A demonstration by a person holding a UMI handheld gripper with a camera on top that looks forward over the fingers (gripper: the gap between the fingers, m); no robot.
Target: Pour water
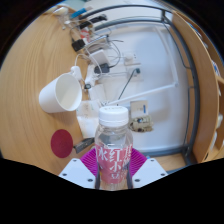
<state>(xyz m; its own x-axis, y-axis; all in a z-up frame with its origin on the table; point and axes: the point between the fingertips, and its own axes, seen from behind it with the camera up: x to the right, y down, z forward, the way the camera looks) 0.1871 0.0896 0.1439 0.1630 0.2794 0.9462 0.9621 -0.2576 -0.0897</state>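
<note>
White cup (62, 93) beyond tool-gripped (113, 168) bottle (113, 140), cables (105, 55) behind.

Workshop or lab bench, likely electronics. Evidence: light wooden tabletop (35, 60); white board (150, 60) laid on it; loose tangled cables (105, 50) and small electronic parts (140, 122) scattered across the board; further clutter of gear (75, 20) at the far end.
</note>
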